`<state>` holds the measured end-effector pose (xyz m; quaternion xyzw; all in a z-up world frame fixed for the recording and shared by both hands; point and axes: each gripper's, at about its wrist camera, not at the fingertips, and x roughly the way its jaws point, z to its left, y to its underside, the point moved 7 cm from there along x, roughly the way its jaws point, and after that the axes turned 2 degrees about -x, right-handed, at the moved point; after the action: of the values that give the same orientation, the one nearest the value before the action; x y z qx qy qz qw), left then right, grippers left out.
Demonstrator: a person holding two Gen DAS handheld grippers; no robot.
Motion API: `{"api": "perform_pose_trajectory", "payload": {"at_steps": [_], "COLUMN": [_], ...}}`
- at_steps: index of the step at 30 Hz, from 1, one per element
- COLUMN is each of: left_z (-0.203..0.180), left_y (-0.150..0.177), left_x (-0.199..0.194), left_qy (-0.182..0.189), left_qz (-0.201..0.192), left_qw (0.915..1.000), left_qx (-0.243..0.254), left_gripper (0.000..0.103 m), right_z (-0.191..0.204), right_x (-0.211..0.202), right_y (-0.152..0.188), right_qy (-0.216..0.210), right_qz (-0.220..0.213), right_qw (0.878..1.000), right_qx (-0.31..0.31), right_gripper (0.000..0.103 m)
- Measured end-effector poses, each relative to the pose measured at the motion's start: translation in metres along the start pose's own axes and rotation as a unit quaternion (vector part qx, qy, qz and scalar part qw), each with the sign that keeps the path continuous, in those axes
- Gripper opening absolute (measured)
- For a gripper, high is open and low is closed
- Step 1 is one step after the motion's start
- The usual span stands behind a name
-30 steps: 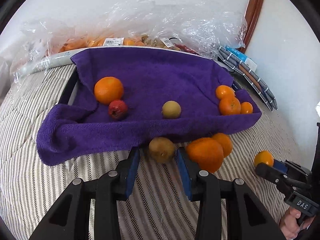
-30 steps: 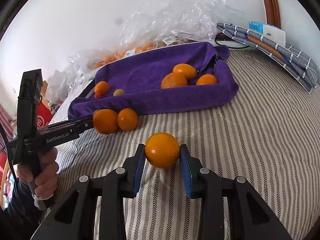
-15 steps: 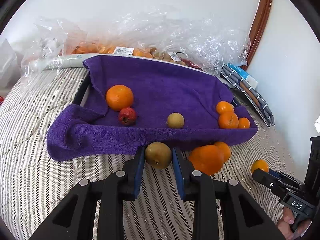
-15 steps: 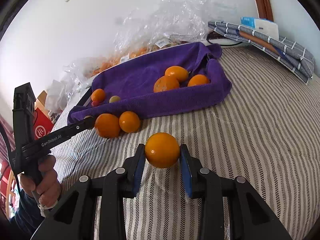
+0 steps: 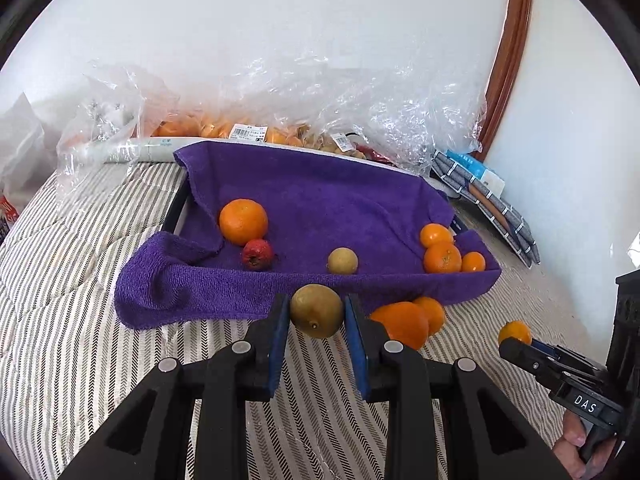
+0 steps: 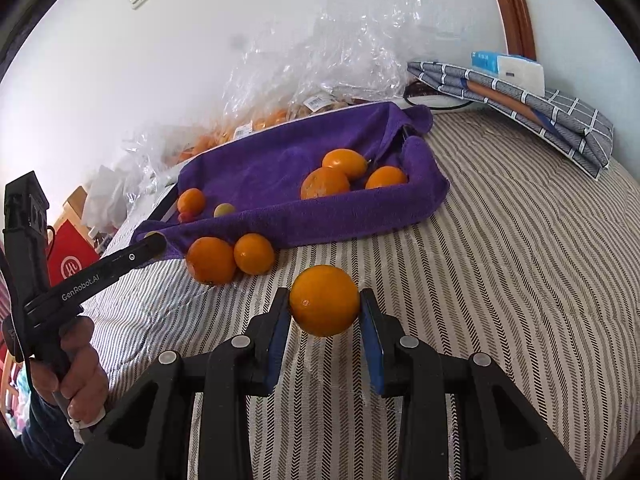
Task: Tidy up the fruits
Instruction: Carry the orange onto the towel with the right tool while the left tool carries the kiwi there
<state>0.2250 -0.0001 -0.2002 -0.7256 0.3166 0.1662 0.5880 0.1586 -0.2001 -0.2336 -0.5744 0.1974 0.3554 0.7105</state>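
My left gripper [image 5: 316, 316] is shut on a brown-green kiwi [image 5: 316, 316] and holds it above the striped bedcover, just before the near rim of the purple towel tray [image 5: 320, 196]. My right gripper [image 6: 324, 302] is shut on an orange [image 6: 324, 300] above the bedcover. In the tray lie a large orange [image 5: 243, 222], a red fruit [image 5: 258, 255], a second kiwi [image 5: 342, 261] and three small oranges [image 5: 442, 257]. Two oranges [image 5: 404, 324] lie on the bedcover against the tray's front.
Clear plastic bags with packed fruit [image 5: 280, 120] stand behind the tray against the wall. A folded grey checked cloth [image 6: 540, 112] with a blue-white box lies at the back right. A red bag [image 6: 70, 258] stands at the left bed edge.
My left gripper shut on the kiwi and lifted it off the bedcover, backing away from the tray. My right gripper rose a little with its orange.
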Motion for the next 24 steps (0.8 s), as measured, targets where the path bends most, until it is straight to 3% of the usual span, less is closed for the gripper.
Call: {"api": "perform_pose_trajectory", "payload": {"at_steps": [8, 16, 24], "left_z": [0.005, 0.012, 0.022], "left_y": [-0.005, -0.009, -0.013], "left_x": [-0.011, -0.016, -0.021], "left_qy": [-0.008, -0.017, -0.028], "left_qz": [-0.026, -0.039, -0.050], "left_qw": [0.9996, 0.9989, 0.9975], "left_qx": [-0.007, -0.018, -0.040], "left_gripper": [0.027, 0.027, 0.027], "right_z": [0.000, -0.003, 0.004], "right_x": [-0.005, -0.010, -0.024], "right_y": [-0.002, -0.006, -0.032], "right_qy": [-0.014, 0.006, 0.004], "right_qz": [-0.012, -0.022, -0.040], "right_qw": [1.000, 1.000, 0.999], "right_qx": [0.003, 0.004, -0.004], "right_gripper": [0.034, 0.034, 0.034]}}
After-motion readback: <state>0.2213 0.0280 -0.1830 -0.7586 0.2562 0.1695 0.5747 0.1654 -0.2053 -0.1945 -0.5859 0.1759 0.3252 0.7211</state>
